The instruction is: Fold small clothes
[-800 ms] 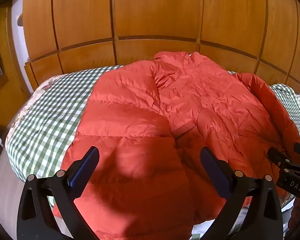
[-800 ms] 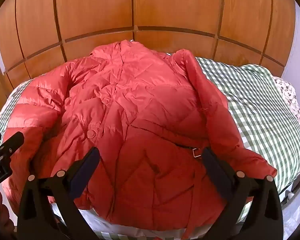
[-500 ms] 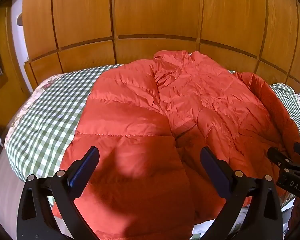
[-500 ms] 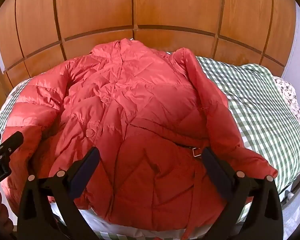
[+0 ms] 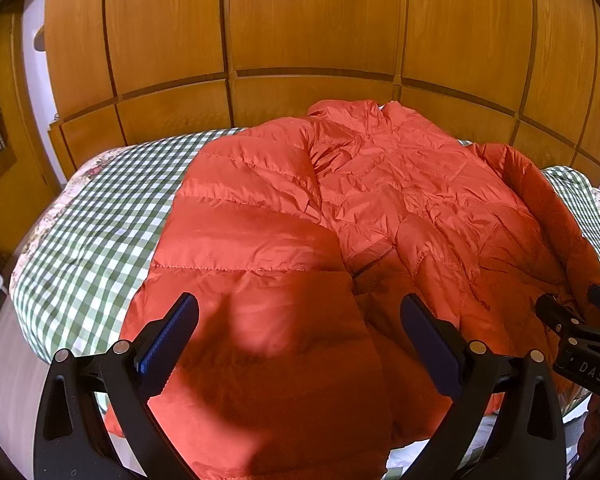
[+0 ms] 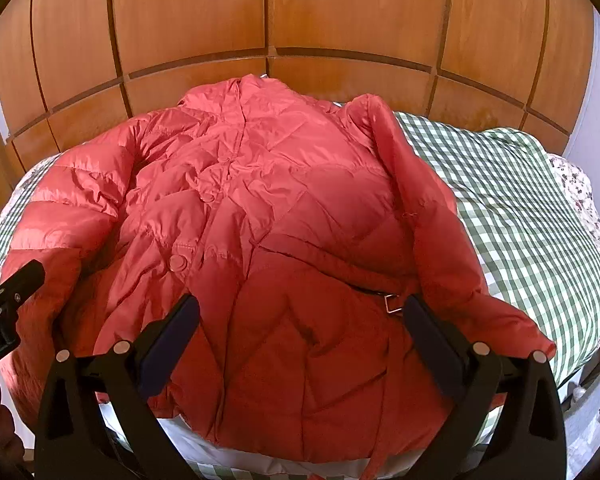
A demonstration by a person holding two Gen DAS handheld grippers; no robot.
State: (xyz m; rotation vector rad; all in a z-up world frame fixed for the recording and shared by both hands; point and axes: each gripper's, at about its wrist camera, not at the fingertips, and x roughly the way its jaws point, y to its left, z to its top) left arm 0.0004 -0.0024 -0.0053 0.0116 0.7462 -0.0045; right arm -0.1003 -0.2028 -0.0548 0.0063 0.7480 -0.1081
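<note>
The left gripper (image 5: pixel 300 336) hung spread wide and empty above the near hem of a red quilted jacket (image 5: pixel 340 240), its blue pads (image 5: pixel 168 344) clear of the fabric. The right gripper (image 6: pixel 300 336) was likewise released, hovering over the jacket's lower front, with a small metal buckle (image 6: pixel 392 303) just inside its right finger and a snap button (image 6: pixel 178 262) ahead to its left. Each gripper showed at the edge of the other's view. The jacket lay front up and spread flat beyond both grippers, sleeves out to either side, on a bed with a green checked cover (image 6: pixel 512 216). Past the bed stood wooden wardrobe panels (image 5: pixel 300 20).
</note>
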